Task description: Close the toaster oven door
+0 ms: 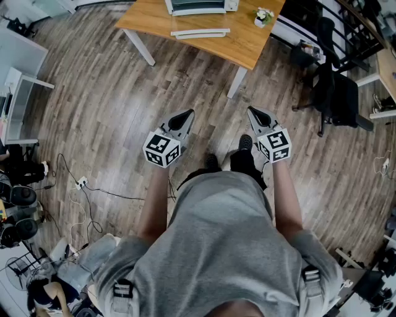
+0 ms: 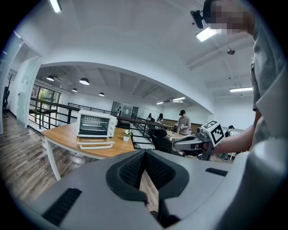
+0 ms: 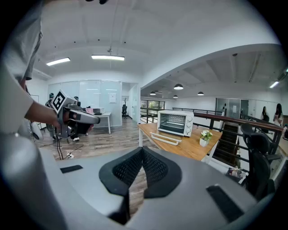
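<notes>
Person stands on wood floor, well back from the wooden counter point(image 1: 247, 44). Left claw point(image 1: 187, 114) pressed together, nothing in it. Right claw point(image 1: 253, 112) likewise pressed together, nothing in it. Both point toward the counter. Toaster oven point(image 1: 198, 6) sits toward the counter's far edge. Its door point(image 1: 200, 33) hangs open, flat toward the near edge. Small potted flower point(image 1: 263, 17) stands beside it, by the counter's right edge.

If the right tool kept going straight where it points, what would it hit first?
The right tool would probably meet the wooden floor just short of the table; depth unclear.
</notes>
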Action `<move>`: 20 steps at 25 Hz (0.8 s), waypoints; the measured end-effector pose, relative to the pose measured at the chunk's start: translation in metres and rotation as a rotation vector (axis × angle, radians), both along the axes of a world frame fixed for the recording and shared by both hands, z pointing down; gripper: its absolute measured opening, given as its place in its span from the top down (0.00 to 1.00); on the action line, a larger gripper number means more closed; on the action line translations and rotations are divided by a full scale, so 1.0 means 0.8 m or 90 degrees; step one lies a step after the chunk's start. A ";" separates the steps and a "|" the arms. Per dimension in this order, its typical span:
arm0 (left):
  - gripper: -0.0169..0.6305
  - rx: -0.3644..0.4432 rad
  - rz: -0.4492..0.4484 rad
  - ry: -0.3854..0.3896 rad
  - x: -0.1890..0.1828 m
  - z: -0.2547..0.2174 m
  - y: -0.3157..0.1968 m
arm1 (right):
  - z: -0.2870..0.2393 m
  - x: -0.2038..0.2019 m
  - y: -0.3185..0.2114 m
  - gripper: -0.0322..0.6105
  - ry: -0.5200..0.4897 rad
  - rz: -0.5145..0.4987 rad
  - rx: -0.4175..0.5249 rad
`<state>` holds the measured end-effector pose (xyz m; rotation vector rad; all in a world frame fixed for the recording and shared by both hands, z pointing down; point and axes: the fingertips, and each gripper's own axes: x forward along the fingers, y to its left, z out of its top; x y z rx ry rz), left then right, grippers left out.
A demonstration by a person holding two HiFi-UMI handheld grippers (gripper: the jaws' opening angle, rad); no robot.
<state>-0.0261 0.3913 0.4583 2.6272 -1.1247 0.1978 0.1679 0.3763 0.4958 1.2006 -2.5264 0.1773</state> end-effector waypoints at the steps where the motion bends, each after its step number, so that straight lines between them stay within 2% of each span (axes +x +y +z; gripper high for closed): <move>1: 0.95 0.001 -0.003 0.002 -0.001 -0.001 0.000 | 0.000 -0.001 0.000 0.94 0.002 -0.003 -0.001; 9: 0.95 0.002 -0.004 -0.007 -0.003 0.000 0.002 | -0.003 -0.003 0.003 0.94 0.003 -0.005 0.003; 15: 0.95 0.009 -0.007 -0.016 -0.006 -0.002 0.002 | -0.010 -0.008 0.010 0.94 -0.037 -0.025 0.005; 20: 0.95 0.014 -0.007 -0.002 -0.012 -0.003 0.004 | -0.007 -0.012 0.009 0.94 -0.026 -0.017 0.011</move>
